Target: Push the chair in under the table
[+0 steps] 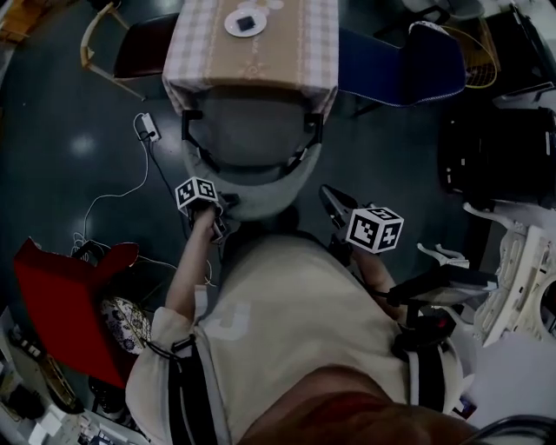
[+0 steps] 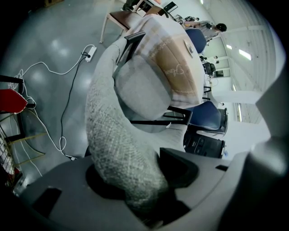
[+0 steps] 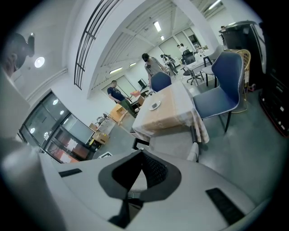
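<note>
A grey office chair (image 1: 248, 130) stands with its seat partly under the table (image 1: 252, 61), which wears a checked cloth and carries a small plate (image 1: 246, 23). My left gripper (image 1: 222, 209) is shut on the left end of the chair's curved mesh backrest (image 2: 115, 140), which fills the space between its jaws (image 2: 135, 180). My right gripper (image 1: 331, 202) hovers just right of the backrest, shut and holding nothing. In the right gripper view, the shut right gripper (image 3: 140, 167) points at the table (image 3: 169, 110) and the chair's seat (image 3: 174, 142).
A blue chair (image 1: 408, 65) sits at the table's right side and a wooden-armed chair (image 1: 113, 43) at its left. A power strip (image 1: 148, 128) with white cables lies on the floor to the left. A red box (image 1: 61, 304) stands near left, black equipment (image 1: 499, 161) at right.
</note>
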A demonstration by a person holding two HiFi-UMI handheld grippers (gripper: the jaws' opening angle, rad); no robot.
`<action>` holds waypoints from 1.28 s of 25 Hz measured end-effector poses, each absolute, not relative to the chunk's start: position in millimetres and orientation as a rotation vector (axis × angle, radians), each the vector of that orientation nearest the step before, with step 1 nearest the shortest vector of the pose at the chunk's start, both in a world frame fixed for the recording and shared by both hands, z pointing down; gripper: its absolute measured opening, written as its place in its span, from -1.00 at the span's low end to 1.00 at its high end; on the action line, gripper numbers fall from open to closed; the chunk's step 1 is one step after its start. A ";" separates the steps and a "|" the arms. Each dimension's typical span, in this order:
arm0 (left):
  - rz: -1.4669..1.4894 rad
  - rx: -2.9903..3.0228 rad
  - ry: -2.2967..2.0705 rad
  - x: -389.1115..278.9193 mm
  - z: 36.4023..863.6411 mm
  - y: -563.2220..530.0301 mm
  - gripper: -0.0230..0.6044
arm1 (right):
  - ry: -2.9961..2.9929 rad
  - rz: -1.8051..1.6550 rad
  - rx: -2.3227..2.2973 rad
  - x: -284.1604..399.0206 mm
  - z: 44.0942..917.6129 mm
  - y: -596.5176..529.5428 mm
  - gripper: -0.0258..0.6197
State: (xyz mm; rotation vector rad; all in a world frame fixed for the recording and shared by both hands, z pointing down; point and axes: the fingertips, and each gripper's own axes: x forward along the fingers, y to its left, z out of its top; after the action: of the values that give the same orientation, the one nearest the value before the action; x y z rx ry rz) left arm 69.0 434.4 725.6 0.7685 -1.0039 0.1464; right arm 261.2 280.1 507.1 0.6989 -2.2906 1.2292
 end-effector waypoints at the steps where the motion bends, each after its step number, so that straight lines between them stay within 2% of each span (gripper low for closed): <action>1: 0.146 0.765 -1.006 69.8 725.0 434.8 -0.18 | -2.290 1.232 0.697 261.8 506.8 280.9 -0.89; 17: 0.135 0.744 -1.015 59.5 728.1 430.1 -0.21 | -2.262 1.264 0.719 258.9 513.3 287.9 -0.89; 32: -0.034 0.700 -1.048 53.4 728.1 425.2 -0.22 | -2.251 1.315 0.669 256.6 519.3 294.9 -0.89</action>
State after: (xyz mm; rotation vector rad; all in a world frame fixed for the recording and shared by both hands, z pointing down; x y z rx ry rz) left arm 53.4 425.2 728.1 0.7004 -1.0483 -0.0341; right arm 256.6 294.9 519.3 0.6691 -2.2507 1.3154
